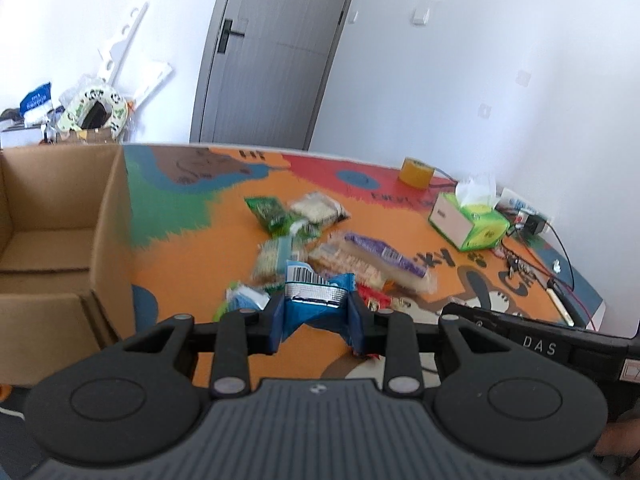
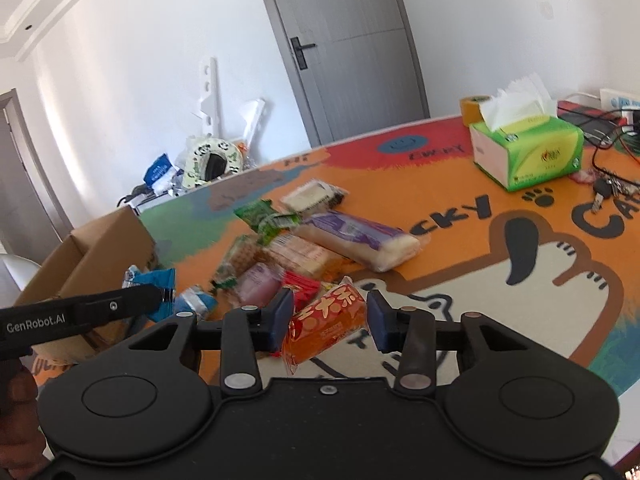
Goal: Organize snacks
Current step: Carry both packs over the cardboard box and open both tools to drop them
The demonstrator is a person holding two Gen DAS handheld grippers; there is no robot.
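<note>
My left gripper (image 1: 316, 316) is shut on a blue snack packet (image 1: 314, 300) with a silver seal and barcode, held above the colourful table mat; the same packet shows in the right wrist view (image 2: 154, 284) beside the cardboard box. My right gripper (image 2: 328, 320) is shut on a red-orange snack packet (image 2: 326, 322) with gold characters, lifted over the mat. A pile of snacks lies mid-table: a purple-wrapped bread (image 2: 356, 240), a green packet (image 2: 266, 218), a white cracker pack (image 2: 314, 196) and others. An open cardboard box (image 1: 56, 240) stands at the left.
A green tissue box (image 2: 528, 154) and a yellow tape roll (image 1: 416, 172) stand at the far right of the table. Keys (image 2: 604, 192), cables and a charger lie near the right edge. Clutter and a grey door are behind the table.
</note>
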